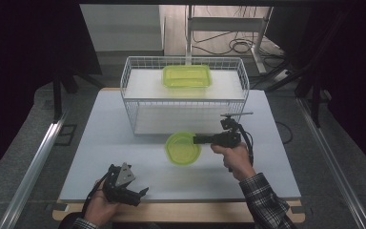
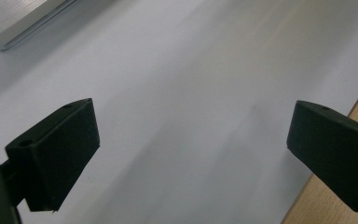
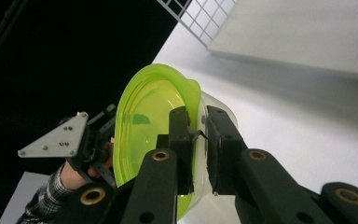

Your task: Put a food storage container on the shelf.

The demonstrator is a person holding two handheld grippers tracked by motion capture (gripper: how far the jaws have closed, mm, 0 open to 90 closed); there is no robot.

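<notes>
Desk (image 1: 124, 143): white top, person's hands come in from the near edge.

Rack (image 1: 186, 95): white wire basket-shelf at the back middle of the desk. A green rectangular tub (image 1: 187, 76) sits on its upper shelf; lower shelf looks bare, probably the slot the bowl is headed for, since the bowl sits right in front of it.

Bowl (image 1: 183, 149): round, translucent green, on the desk just in front of the rack, near the centre. In the right gripper view it appears tipped on edge, but that camera is rolled with the hand, so I can't tell whether the bowl is actually lifted or flat on the desk.

Right claw (image 1: 195, 140): comes in sideways from the bowl's right, pinched narrow on the rim (image 3: 193, 100), one jaw inside the wall, one outside. A rim grip makes sense: the wall is thin and nothing else on it offers a hold.

Left claw (image 1: 140, 193): at the near left desk edge, well apart from the bowl, jaws spread wide with nothing between them. Looks parked, out of the right hand's way.
</notes>
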